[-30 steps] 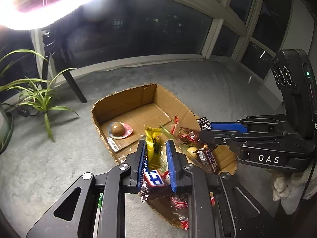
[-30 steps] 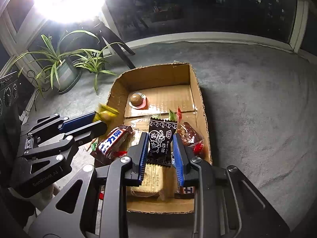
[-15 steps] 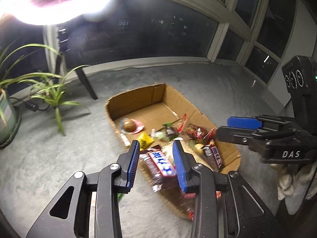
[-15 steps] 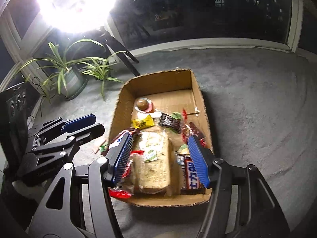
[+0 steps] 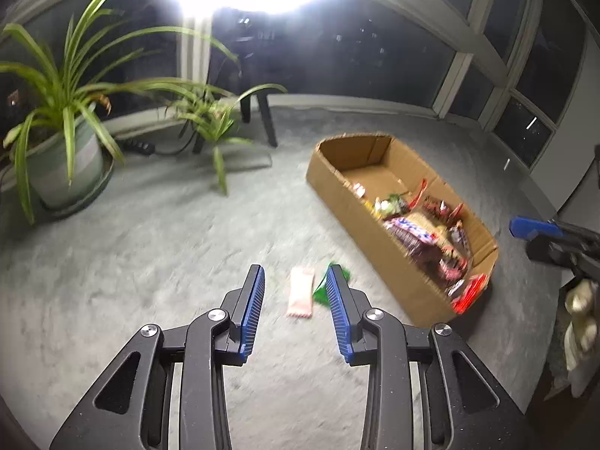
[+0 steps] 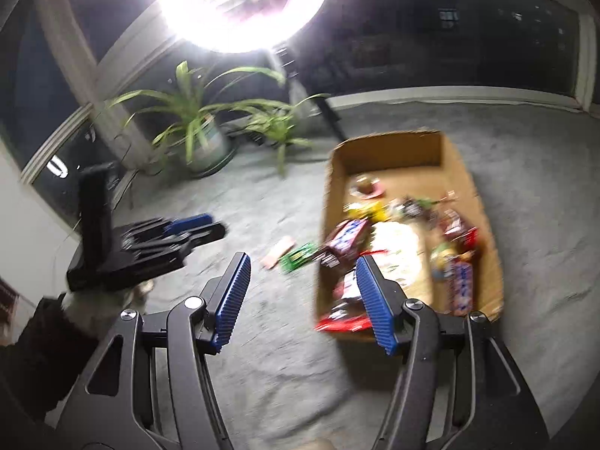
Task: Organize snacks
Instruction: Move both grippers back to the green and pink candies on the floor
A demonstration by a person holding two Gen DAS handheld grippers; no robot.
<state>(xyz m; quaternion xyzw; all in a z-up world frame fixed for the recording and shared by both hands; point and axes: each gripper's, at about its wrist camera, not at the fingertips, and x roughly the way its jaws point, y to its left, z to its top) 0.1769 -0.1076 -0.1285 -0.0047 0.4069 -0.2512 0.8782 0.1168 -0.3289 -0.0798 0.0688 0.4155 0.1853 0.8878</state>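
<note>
Both the left tool [image 5: 295,285] and the right tool [image 6: 302,270] gape, empty. A pink packet [image 5: 300,292] and a green one [image 5: 323,288] lie on the carpet beside the box [image 5: 378,247]. They are probably light, crinkly and slippery; pinch across the flat middle.

**Grey carpet and what rests on it**

I see a grey carpet [image 5: 157,247] carrying a cardboard box [image 5: 360,221] of snacks. Just beside the box, a pink packet [image 5: 300,291] and a green packet [image 5: 323,288] lie together. A potted plant [image 5: 63,165] stands well apart, near the window.
</note>
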